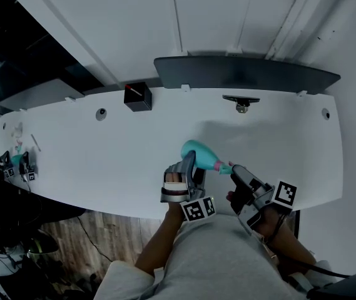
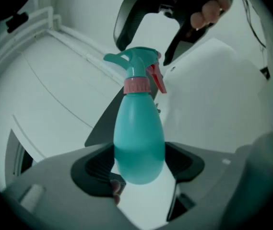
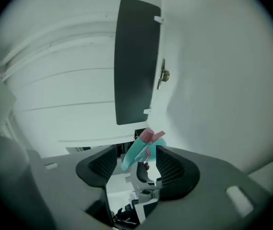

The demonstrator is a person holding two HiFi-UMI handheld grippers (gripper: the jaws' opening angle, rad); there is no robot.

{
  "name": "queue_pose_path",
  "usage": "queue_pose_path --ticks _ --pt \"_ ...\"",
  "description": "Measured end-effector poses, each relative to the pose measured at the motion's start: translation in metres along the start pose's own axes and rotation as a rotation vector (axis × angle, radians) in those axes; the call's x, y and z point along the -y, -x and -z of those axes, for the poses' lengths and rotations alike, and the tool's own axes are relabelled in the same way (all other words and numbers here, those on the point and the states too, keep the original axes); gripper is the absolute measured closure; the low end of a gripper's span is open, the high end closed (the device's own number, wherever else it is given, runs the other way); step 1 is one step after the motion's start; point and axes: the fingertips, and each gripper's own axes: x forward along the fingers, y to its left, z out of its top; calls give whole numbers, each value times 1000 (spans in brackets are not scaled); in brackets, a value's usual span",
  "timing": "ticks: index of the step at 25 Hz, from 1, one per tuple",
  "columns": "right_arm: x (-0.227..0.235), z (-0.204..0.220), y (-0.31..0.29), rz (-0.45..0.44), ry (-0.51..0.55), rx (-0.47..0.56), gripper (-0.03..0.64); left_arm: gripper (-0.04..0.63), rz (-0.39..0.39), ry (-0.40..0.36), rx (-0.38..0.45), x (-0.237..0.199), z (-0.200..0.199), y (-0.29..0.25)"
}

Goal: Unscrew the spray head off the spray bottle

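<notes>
While your left gripper [image 1: 189, 166] clenches the teal spray bottle [image 1: 198, 151] by its rounded body, you hold it over the white table [image 1: 90, 161] near the front edge, with the spray head [image 1: 223, 166] pointing toward your right gripper [image 1: 235, 171]. In the left gripper view both pads press the bottle's sides, and the head sits on its pink collar [image 2: 136, 86]. Your right gripper's jaws stand apart, released, with the spray head between them, nearer one pad.

left gripper [image 1: 189, 165]: holding spray bottle [image 1: 198, 152] | right gripper [image 1: 236, 171]: at spray head [image 1: 222, 166] | table [image 1: 102, 161]: white
</notes>
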Motion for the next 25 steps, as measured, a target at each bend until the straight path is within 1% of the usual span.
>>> queue_pose_path --ticks 1,2,3,4,5,6,7,8,9,10,12,13,14,15,16,20,25 --pt "5 -2 0 22 -9 12 362 268 -17 -41 12 1 -3 2" --pt "9 -2 -1 44 7 12 392 268 -21 -71 19 3 -5 3" --pt "11 0 -1 63 48 -1 434 268 -15 -87 19 6 -5 3" --pt "11 2 -3 73 111 -25 462 268 -4 -90 14 9 -4 3" --pt "8 6 -5 78 192 -58 493 268 7 -85 10 11 -2 3" --pt "4 10 -7 84 286 -95 506 268 18 -77 6 12 0 3" --pt "0 14 -9 96 402 -137 528 268 28 -68 5 13 2 3" --pt "-2 16 -10 114 556 -184 531 268 39 -57 5 14 3 4" --pt "-5 18 -11 140 762 -237 534 268 54 -44 8 15 3 4" --pt "-7 20 -10 178 1026 -296 537 268 70 -32 13 18 1 5" --pt "-11 25 -7 284 1665 -414 547 268 106 -2 25 22 -3 7" --pt "-10 28 -7 337 1966 -466 548 268 122 14 28 25 -4 7" --pt "-9 32 -7 372 2198 -509 546 270 135 27 27 27 -4 7" --pt "-7 36 -7 384 2344 -540 546 270 143 39 23 28 -3 6" --pt "-6 39 -8 378 2412 -555 548 270 145 45 20 28 -2 6" --pt "-7 42 -7 343 2467 -551 549 270 145 40 19 25 -2 6" --pt "-1 46 -9 340 2652 -588 549 270 168 39 7 29 3 5"
